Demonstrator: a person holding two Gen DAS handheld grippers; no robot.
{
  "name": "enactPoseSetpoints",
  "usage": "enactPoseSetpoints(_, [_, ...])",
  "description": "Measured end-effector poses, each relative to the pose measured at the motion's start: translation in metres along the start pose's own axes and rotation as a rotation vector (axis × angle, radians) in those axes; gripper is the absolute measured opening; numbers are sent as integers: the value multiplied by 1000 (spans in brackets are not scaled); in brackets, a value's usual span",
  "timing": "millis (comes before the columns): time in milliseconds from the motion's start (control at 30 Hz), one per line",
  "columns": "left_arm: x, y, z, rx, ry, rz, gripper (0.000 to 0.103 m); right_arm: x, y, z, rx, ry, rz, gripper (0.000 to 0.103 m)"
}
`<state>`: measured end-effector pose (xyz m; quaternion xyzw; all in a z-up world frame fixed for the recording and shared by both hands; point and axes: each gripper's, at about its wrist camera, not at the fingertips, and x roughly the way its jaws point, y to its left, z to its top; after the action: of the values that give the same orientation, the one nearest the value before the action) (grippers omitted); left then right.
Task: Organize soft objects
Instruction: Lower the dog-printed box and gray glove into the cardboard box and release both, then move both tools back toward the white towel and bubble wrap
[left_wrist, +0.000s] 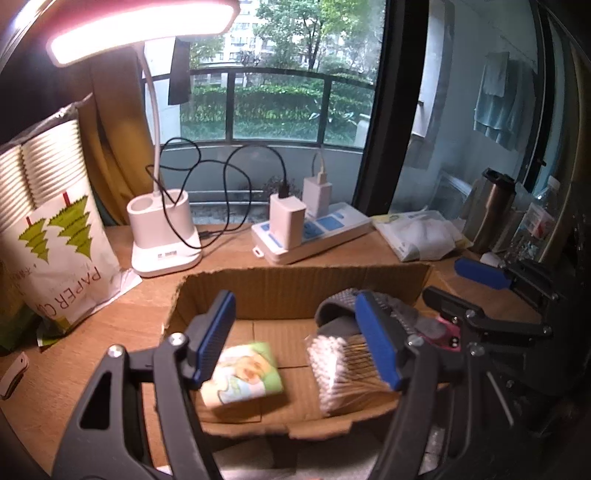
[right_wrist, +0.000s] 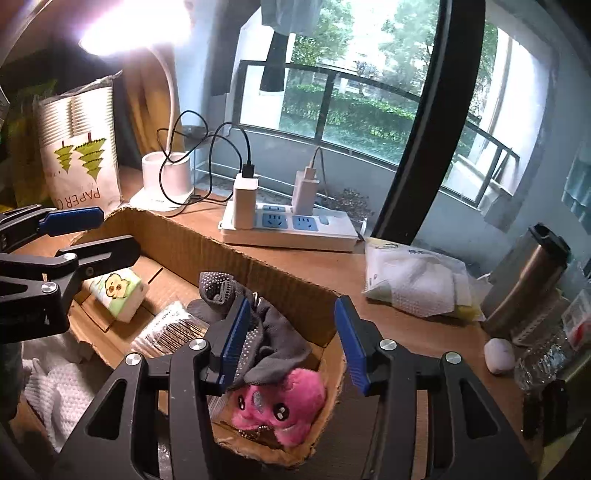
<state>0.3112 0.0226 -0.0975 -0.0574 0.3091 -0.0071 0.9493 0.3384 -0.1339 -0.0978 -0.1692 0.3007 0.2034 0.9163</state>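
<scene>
Cardboard makes up the shallow open box (left_wrist: 295, 280) on the wooden desk (left_wrist: 122, 306), and both tongs hang over it. At far left the bag of paper cups (left_wrist: 55, 236) is cut off by the frame, its printed word only partly readable. Next comes the white desk lamp (left_wrist: 164, 229), whose glowing head washes out the upper corner in both views.

Inside the box, from left: a small tissue pack (left_wrist: 243, 373) with a cartoon print, slightly blurred and partly hidden behind the left gripper (left_wrist: 295, 343), whose jaws stand apart with nothing pressed between the pads. Beside it lies a clear pack of cotton swabs (left_wrist: 332, 369), its right half covered by a blue pad. Further right a grey sock (right_wrist: 266, 332) with grip dots is draped over a pink plush toy (right_wrist: 280, 402); only the toy's face and top show.

Directly above these two hangs the right gripper (right_wrist: 291, 343), jaws apart; the sock touches the left pad, but whether it is pinched I cannot tell, and the other pad is clear of it. Behind the box sits a power strip (right_wrist: 288, 229) with two chargers. White cloth (right_wrist: 59, 387) outside the box's near left corner is cut by the frame.
</scene>
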Motion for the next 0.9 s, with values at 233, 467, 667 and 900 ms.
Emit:
enactPoseSetpoints(233, [-24,-3,1,6,-34,-4,69,-22,2,0,17,-19,8,51])
enactPoseSetpoints(467, [-51,-5,-4,1,-67,-13,78,-49,7,0,41,-48,24,51])
enactPoseSetpoints(667, [-72,-4,-10,0,-85,-13,78,-69,12,-3,55,-66,30,51])
enactPoseSetpoints(900, [-95,1,-21,-5,-104,-13,78,-89,25,-7,59,-82,33,51])
